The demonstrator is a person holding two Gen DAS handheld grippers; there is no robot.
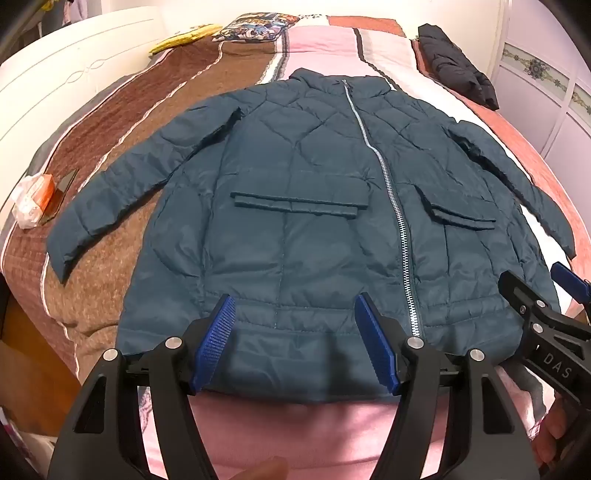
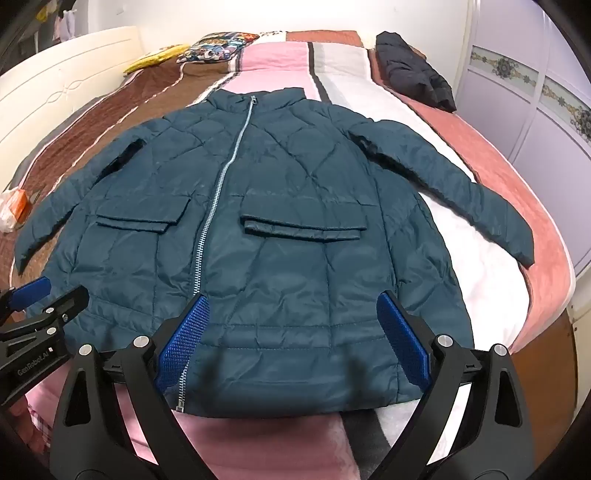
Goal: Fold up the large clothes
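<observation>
1. While both my grippers, left (image 1: 295, 343) and right (image 2: 293, 339), hang spread wide and empty, the jacket (image 1: 295, 206) lies flat, zipped, on the bed (image 1: 314, 424).
2. Handling, judged: puffy, light, slick shell; pinch hem corners or cuffs.
3. Nearby: black coat (image 1: 458, 70) at one o'clock, packet (image 1: 33, 199) at nine, pillow (image 1: 255, 27) at twelve; none obstructs.

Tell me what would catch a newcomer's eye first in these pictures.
A big teal jacket lies spread flat and zipped in the middle of the striped bed, sleeves out to both sides. Two open blue-padded tools, left tool and right tool, hover over its hem. A black coat sits at the far right edge.
</observation>
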